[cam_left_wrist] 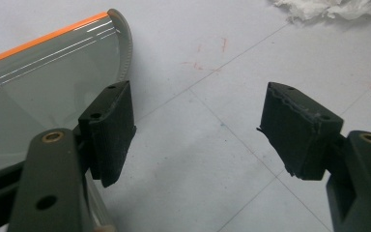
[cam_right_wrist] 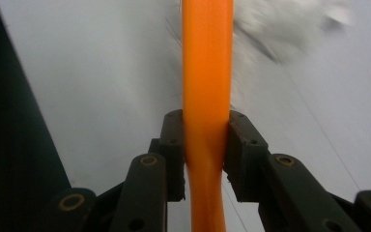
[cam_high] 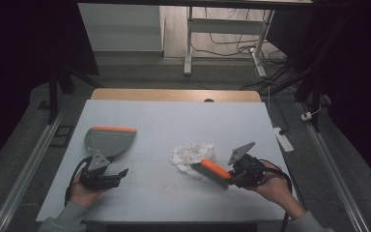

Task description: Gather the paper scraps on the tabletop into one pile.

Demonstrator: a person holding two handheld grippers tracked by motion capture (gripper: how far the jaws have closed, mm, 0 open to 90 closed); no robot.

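Nearest the high camera: two sleeved forearms at 6 o'clock, one gripper each.

Right gripper (cam_high: 232,178): jaws pressed on the orange handle of a brush (cam_high: 211,170). Brush's long axis runs from the jaws toward 10 o'clock; bristle end touches or just meets the paper wad (cam_high: 193,153).

Left gripper (cam_high: 123,172): jaws spread, nothing between them, just below the dustpan (cam_high: 110,139). Pan's orange lip faces 12 o'clock, away from the wad.

Key relation: wad sits at 3 o'clock from the pan, well apart; brush lies on the wad's far side from it. Judgement: a sweep toward 9 o'clock needs the pan turned first.

Right gripper view: handle (cam_right_wrist: 206,96) pinched, wad (cam_right_wrist: 290,29) blurred beyond. Left gripper view: pan (cam_left_wrist: 43,92) beside one pad (cam_left_wrist: 110,130), not gripped.
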